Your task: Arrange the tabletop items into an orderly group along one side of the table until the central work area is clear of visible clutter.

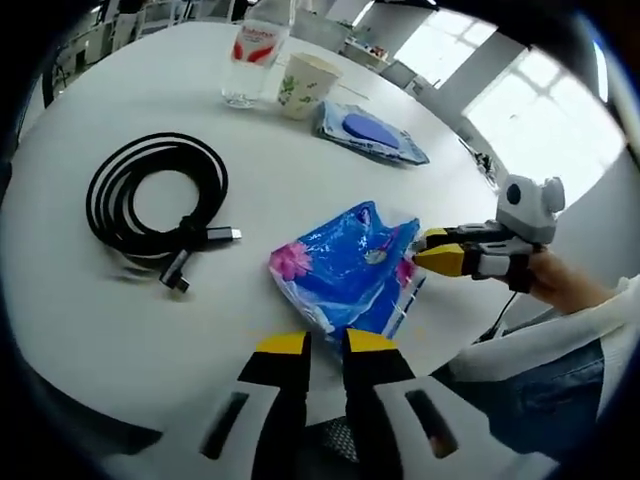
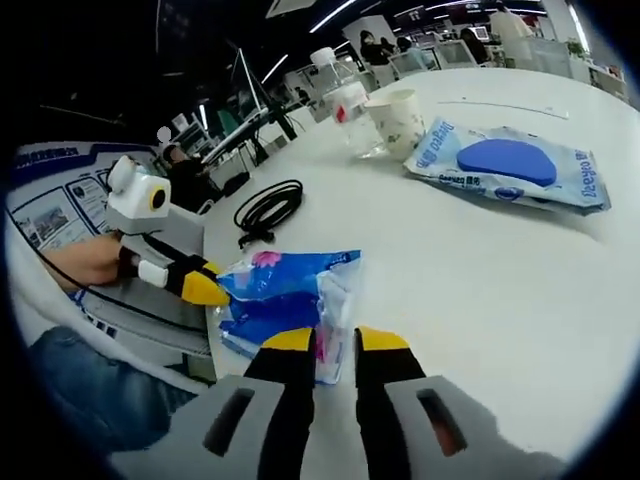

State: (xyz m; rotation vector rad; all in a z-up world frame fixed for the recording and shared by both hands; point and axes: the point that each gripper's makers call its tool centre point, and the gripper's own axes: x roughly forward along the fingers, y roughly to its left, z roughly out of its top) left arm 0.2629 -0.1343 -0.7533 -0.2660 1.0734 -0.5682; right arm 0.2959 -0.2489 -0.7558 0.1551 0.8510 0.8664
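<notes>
Blue floral packet [image 1: 345,268] sits at table [image 1: 90,320] edge, both grippers on it: left gripper [image 1: 327,343] and right gripper [image 2: 332,340] nearly closed, each apparently pinching an edge. Cable coil [image 1: 155,200], bottle [image 1: 255,55], cup [image 1: 305,85], blue pouch [image 1: 370,132] still scattered; barely started, by my read.

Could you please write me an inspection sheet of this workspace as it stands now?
Surface: white round table, mostly bare in the middle.
Job's things: blue packet near the table edge; blue pouch, paper cup and bottle grouped at the far side.
Clutter: nothing seen beyond these.
Grippers: left hand-held gripper and right hand-held gripper both at the packet, jaws nearly together; whether either pinches it, cannot tell.
Cables: black coiled cable, plugs loose, apart from the packet.
Surroundings: office desks, bright windows, a seated person in the background.
</notes>
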